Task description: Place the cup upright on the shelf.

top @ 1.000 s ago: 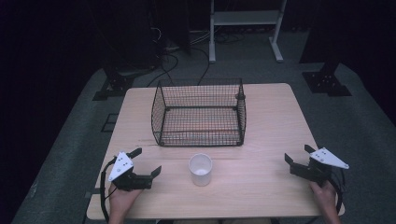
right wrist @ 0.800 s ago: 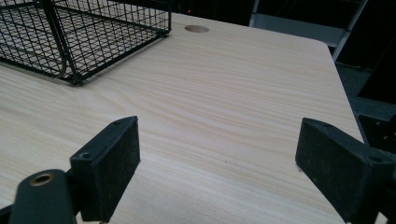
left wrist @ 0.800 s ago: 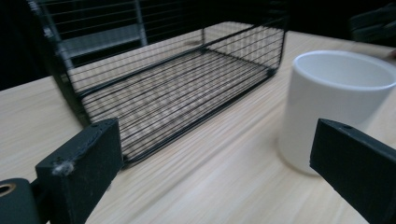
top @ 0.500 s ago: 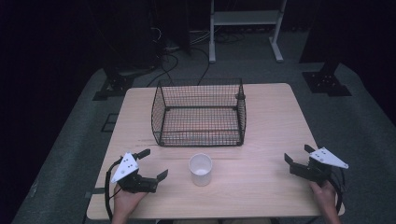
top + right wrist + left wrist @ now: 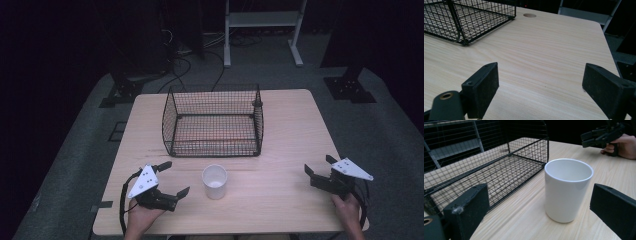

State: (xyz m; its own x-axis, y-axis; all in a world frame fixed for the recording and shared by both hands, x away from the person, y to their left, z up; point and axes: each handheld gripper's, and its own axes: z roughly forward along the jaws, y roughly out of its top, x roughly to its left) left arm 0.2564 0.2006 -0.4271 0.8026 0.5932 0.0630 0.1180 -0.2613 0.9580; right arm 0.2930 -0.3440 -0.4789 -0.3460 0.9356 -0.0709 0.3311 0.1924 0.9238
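White cup (image 5: 214,181) stood upright near wire basket (image 5: 213,121), left gripper (image 5: 173,178) spread wide just beside it, right gripper (image 5: 319,167) spread over bare table (image 5: 280,130)

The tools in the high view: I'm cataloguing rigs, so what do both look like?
Each tool, left tool and right tool, has a black body with two flat, blocky black jaws, topped by a pale grey three-cornered plate with small dark dots. A black cable loops from each. No sleeves show at the wrists.

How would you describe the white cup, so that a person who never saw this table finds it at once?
On the light wooden table stands a black wire basket. Just in front of its near side stands a plain white cylindrical cup, upright, open-topped and without a handle. It is the table's one white, solid-walled vessel.
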